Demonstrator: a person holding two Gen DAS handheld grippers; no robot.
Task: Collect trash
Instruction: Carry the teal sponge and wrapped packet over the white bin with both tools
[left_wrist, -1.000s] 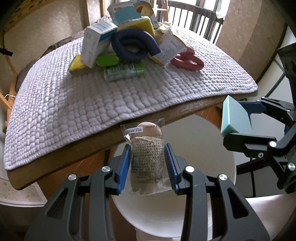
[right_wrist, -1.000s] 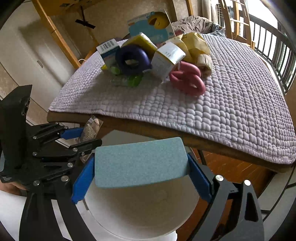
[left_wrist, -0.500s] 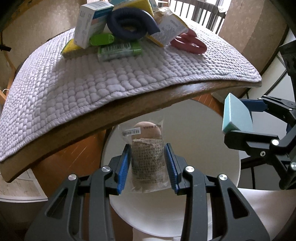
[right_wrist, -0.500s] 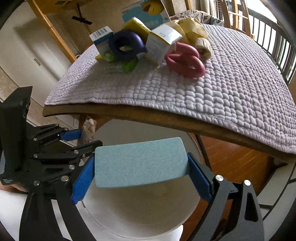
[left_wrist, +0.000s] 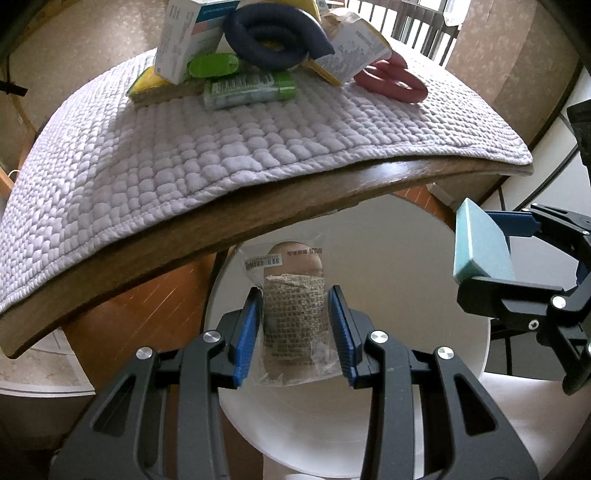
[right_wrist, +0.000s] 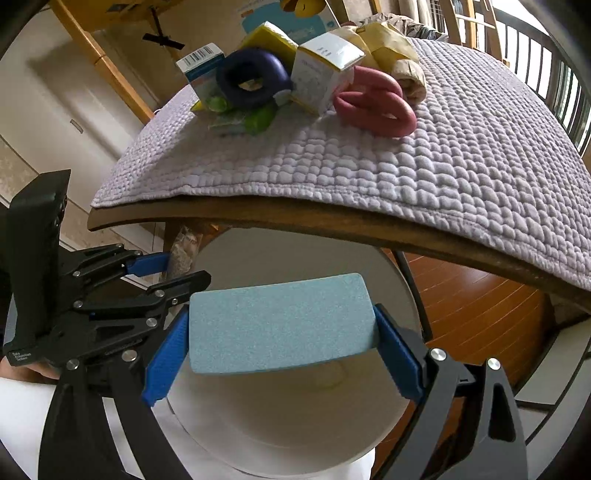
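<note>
Both loads hang right over the white bin (left_wrist: 461, 369): the left gripper (left_wrist: 294, 325) clamps the bagged bandage roll (left_wrist: 295, 314) upright, the right gripper (right_wrist: 280, 354) the blue sponge (right_wrist: 280, 328) crosswise.

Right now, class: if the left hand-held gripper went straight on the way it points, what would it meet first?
Probably the wooden table edge, though depth is unclear. The left hand-held gripper, shut on the bagged bandage roll, points over the white bin toward that edge.
</note>
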